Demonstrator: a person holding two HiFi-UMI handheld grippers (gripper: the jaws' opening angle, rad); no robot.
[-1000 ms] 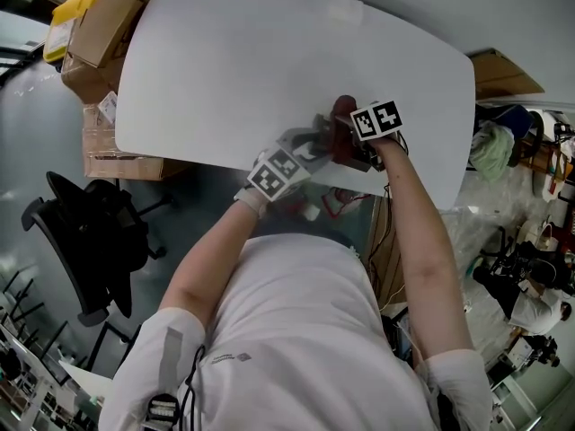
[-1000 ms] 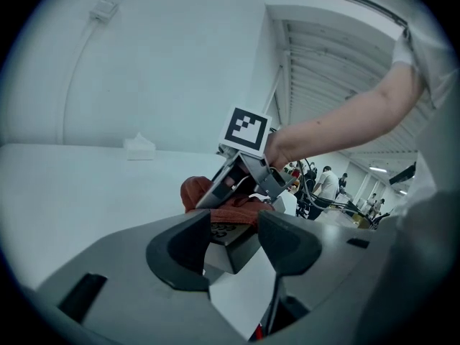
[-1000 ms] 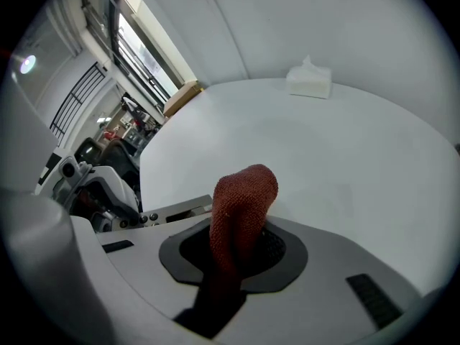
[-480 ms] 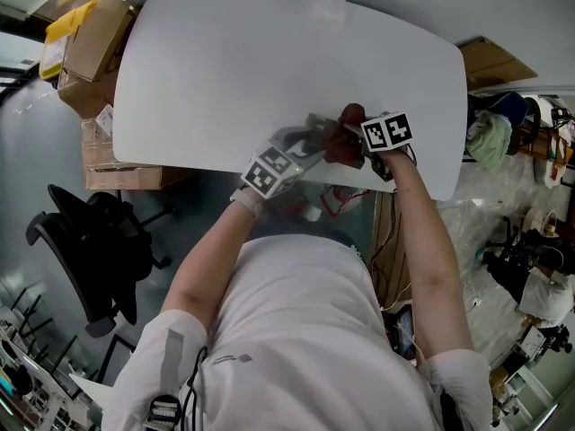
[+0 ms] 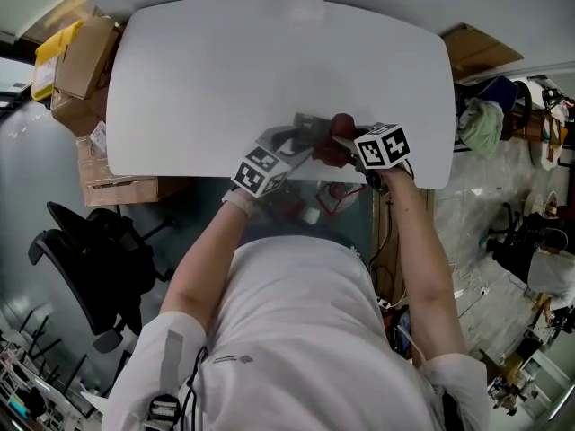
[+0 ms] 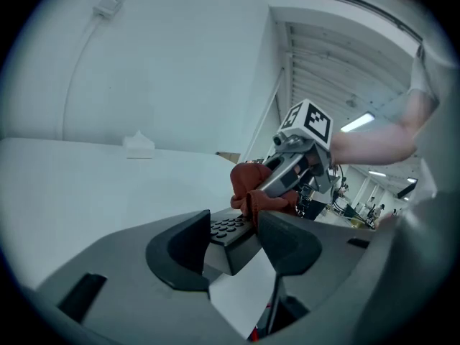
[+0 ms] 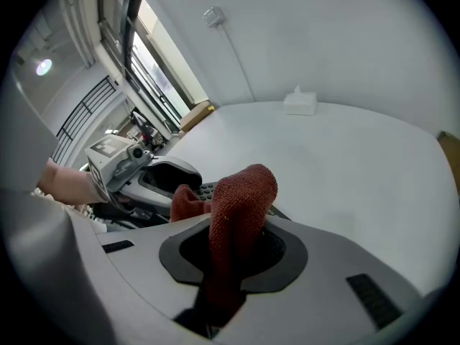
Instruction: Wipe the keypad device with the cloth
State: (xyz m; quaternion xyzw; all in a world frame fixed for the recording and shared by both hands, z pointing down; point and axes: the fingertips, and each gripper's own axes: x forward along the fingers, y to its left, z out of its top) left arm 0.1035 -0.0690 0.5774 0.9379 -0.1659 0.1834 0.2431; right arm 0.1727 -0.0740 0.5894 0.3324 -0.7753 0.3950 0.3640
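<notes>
Where the white, round-cornered tabletop ends toward the person, the grey wedge-shaped keypad device is held just inside that near edge, toward its right end, with broad bare surface open behind it and to the left. The left gripper has its dark grey moulded jaws clamped on the device's near end, one on each side. The right gripper has its jaws closed on a rust-red, coarse-woven cloth, whose bunched free end rests on the far rows of small dark round keys; their legends are too small to read. Each gripper's cube bears black-and-white square markers. A small white box sits alone near the far edge. Brown cardboard cartons crowd the table's left corner, and a black office chair stands on the floor nearby.
</notes>
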